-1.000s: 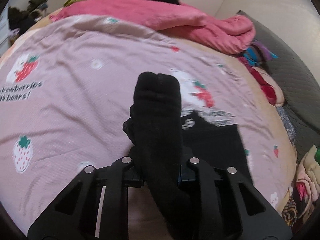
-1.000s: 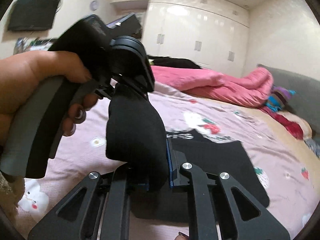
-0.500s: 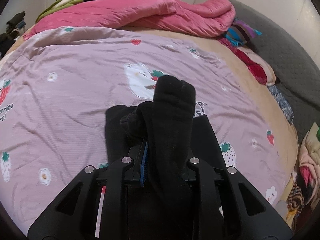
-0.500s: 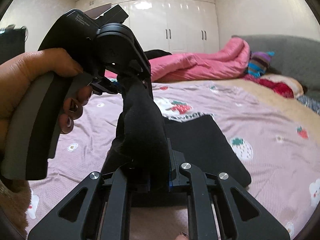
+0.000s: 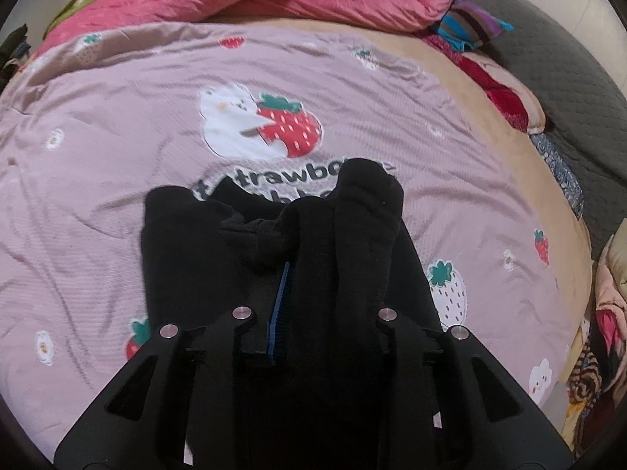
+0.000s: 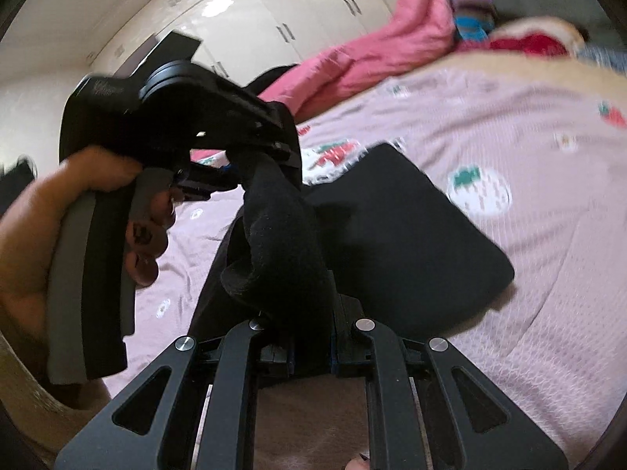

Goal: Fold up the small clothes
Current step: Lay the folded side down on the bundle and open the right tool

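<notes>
Pink bedspread (image 5: 117, 125), both jaws pinching black sock (image 5: 352, 235)

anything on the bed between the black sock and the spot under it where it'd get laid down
Only the black folded garment lies under the black sock, flat on the pink bedsheet. Both the left gripper and the right gripper already clamp the sock, so nothing separates them from it.

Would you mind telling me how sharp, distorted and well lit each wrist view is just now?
Left wrist view: fairly sharp; the bear print on the bedspread reads clearly, the fisheye bows the bed, and the black sock shows little detail. Right wrist view: motion-blurred, smearing the pink quilt and strawberry prints; glare on the wardrobe doors; dark corners in both.
</notes>
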Demonstrator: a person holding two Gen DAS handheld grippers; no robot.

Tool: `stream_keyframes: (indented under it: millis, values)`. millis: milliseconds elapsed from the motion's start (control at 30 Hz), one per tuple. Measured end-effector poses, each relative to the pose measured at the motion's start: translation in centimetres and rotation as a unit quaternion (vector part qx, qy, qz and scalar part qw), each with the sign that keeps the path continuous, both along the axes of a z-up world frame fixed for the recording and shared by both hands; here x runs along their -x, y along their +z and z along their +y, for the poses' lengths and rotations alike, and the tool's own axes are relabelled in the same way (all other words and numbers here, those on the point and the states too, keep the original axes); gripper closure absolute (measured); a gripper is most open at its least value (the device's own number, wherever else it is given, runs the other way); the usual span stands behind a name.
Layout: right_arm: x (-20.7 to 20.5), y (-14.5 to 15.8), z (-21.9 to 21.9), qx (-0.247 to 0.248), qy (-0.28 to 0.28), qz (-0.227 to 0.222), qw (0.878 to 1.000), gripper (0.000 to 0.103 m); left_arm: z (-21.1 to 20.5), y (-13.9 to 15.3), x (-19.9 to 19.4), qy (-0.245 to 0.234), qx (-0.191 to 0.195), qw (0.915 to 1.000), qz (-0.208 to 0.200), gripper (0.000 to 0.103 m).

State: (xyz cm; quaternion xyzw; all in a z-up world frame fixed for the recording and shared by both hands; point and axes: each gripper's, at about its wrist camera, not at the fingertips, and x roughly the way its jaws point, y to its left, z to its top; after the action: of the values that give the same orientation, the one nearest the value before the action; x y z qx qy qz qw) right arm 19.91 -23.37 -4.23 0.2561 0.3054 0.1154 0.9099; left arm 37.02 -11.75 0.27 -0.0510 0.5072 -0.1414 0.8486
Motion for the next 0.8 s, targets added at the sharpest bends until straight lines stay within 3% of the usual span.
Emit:
stream_keyframes:
  millis: [200, 333, 400, 433, 467, 533, 600, 733, 800]
  values:
    - [-0.7, -1.5, -1.8, -0.061, -0.002, 0.036, 0.997, 0.087, -2.0, -2.0, -1.7, -0.007, 0.012, 0.9994, 0.032, 0.078]
    - [-1.2, -2.3, -3.0, -0.105, -0.001, 0.062, 0.993, 0.082, -3.3, -2.7, -2.1, -0.015, 0.017, 0.9991, 0.037, 0.061]
    - [-1.5, -2.8, -3.6, -0.13, 0.004, 0.08, 0.988, 0.076, -3.2, -2.8, -2.2, -0.017, 0.033, 0.9985, 0.04, 0.054]
    - [-1.6, -3.0, -3.9, -0.14, 0.009, 0.088, 0.986, 0.076, -3.0, -2.7, -2.1, -0.019, 0.049, 0.9978, 0.041, 0.044]
    - [-1.6, -3.0, -3.9, -0.149, 0.013, 0.097, 0.984, 0.076, -2.5, -2.3, -1.9, -0.022, 0.091, 0.9945, 0.045, 0.041]
    - [-1.9, -3.0, -4.2, -0.163, 0.029, 0.112, 0.98, 0.071, -1.7, -1.6, -1.6, -0.02, 0.128, 0.9906, 0.045, 0.041]
    - [-2.2, -2.7, -4.5, -0.176, 0.044, 0.126, 0.975, 0.067, -0.4, -0.5, -0.8, -0.016, 0.122, 0.9921, 0.024, 0.04]
    - [-3.8, -1.5, -4.6, -0.183, 0.085, 0.14, 0.969, 0.038, 3.3, 0.3, 1.1, 0.017, 0.088, 0.9959, -0.009, 0.04]
    - [-5.0, -0.6, -4.6, -0.171, 0.102, 0.147, 0.969, 0.033, 5.2, 0.1, 2.3, 0.032, 0.07, 0.9968, -0.024, 0.039]
